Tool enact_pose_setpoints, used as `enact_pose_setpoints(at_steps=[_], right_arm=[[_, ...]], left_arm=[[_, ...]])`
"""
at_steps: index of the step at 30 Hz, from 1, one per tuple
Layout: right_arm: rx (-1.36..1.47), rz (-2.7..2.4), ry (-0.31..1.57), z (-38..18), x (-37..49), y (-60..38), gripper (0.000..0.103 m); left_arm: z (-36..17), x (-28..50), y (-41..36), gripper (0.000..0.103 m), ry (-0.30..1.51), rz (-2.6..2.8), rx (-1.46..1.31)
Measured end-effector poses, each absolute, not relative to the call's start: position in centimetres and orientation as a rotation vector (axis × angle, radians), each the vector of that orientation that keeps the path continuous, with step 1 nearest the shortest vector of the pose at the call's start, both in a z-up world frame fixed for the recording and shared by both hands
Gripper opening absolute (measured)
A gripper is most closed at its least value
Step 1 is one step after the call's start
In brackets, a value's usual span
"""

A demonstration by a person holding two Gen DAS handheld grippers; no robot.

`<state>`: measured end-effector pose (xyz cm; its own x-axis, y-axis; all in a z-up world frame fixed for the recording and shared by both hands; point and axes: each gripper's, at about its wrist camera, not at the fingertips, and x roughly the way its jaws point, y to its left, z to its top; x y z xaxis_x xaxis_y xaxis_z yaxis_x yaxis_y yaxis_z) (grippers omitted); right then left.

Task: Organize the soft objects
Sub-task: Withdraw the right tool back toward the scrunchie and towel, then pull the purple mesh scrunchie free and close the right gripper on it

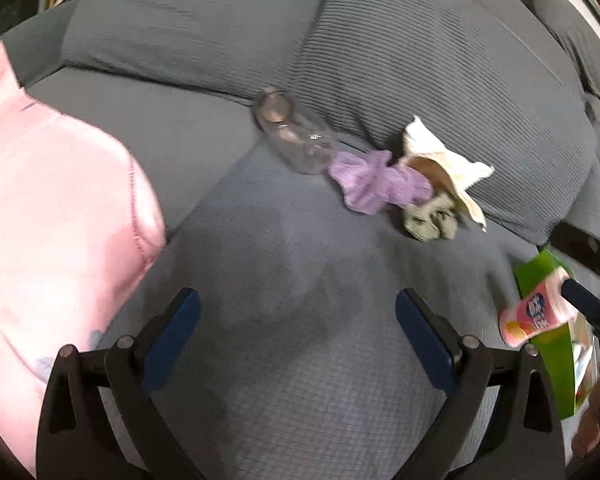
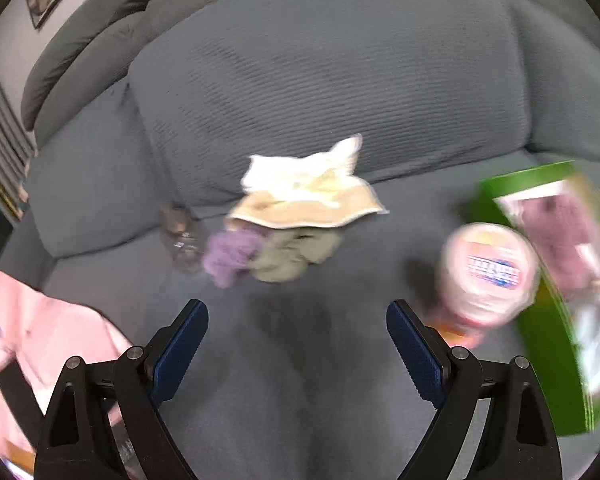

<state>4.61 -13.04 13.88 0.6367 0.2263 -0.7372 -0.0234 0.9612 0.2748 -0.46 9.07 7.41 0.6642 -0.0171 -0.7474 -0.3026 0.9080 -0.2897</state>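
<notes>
On a grey sofa seat (image 1: 284, 240) lies a small heap of soft things: a purple cloth (image 1: 374, 184), an olive-grey cloth (image 1: 430, 220) and a cream cloth (image 1: 444, 156) leaning on the back cushion. The right wrist view shows the same purple cloth (image 2: 230, 256), olive cloth (image 2: 296, 256) and cream cloth (image 2: 304, 188). A pink garment (image 1: 56, 216) covers the seat's left side, also the pink garment (image 2: 48, 332) at the lower left. My left gripper (image 1: 298, 312) stands open over bare seat, short of the heap. My right gripper (image 2: 298, 324) is open too, with nothing between its fingers.
A clear plastic bottle (image 1: 296, 136) lies on its side left of the cloths, the same bottle (image 2: 182, 240) blurred. A pink-labelled container (image 1: 536, 314) and a green box (image 1: 548, 360) sit at the right; the container (image 2: 488, 272) and box (image 2: 556, 292) are close beside my right finger.
</notes>
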Motion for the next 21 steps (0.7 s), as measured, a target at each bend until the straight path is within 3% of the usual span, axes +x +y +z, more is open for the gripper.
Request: enact_pose_setpoints(at_steps=[9, 10, 15, 17, 21], right_arm=[[0.114, 0.208, 0.931, 10.4, 13.3, -4.5, 0.089], [0.101, 0.204, 0.939, 9.8, 14.2, -3.6, 0.085], [0.001, 0.114, 0.980, 6.6, 16.9, -1.5, 0.053], [-0.012, 0.126, 1.028, 5.4, 17.3, -1.3, 0.012], [-0.057, 0.139, 0.973, 6.4, 15.5, -2.2, 0.007]], left_arm=[[7.6, -0.5, 12.2, 0.098, 0.855, 0.182, -0.548], [7.6, -0.5, 12.4, 0.098, 0.854, 0.185, -0.559], [8.0, -0.7, 12.9, 0.098, 0.844, 0.174, -0.589], [8.0, -0.9, 13.0, 0.098, 0.846, 0.178, -0.604], [8.1, -0.8, 12.9, 0.098, 0.852, 0.166, -0.606]])
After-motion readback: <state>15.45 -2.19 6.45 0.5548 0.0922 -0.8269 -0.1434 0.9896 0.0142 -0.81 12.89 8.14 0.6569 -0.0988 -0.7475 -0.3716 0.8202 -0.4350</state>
